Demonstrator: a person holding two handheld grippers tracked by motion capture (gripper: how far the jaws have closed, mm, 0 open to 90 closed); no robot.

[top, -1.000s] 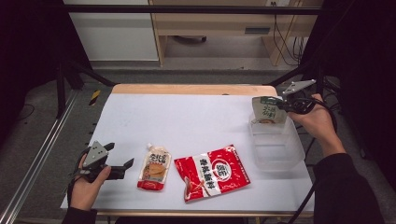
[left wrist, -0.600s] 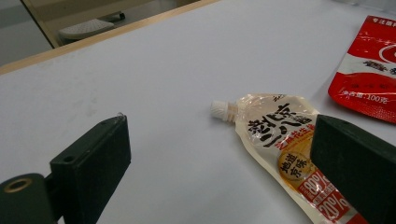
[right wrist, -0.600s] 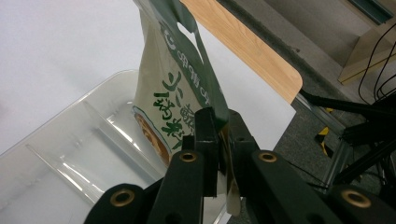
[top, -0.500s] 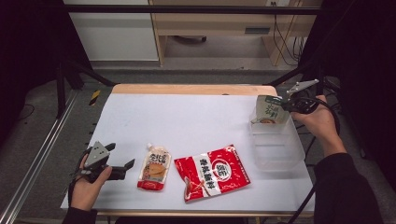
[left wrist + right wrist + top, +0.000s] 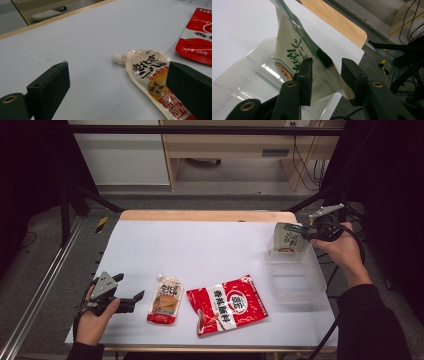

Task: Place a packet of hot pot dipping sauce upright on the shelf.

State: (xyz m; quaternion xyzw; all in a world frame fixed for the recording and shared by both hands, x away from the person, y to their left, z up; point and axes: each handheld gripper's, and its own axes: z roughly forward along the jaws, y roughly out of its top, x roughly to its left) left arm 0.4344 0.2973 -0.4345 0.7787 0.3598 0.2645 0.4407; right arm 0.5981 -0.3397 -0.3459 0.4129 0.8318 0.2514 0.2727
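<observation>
A cream pouch with green writing stands upright in the far end of a clear plastic tray at the table's right edge. My right gripper is at the pouch's top corner. In the right gripper view the pouch hangs between the jaws of that gripper, which have just been opening; a gap shows on the right side. My left gripper rests open at the front left, pointing at a spouted sauce pouch. In the left gripper view this pouch lies ahead of the open jaws.
A red seasoning packet lies flat at the front centre, right of the spouted pouch. The tray has dividers and overhangs near the table's right edge. The wooden far edge borders the white tabletop.
The right gripper has edged slightly to the right at the pouch's top. The left hand and the two pouches on the table have kept still.
</observation>
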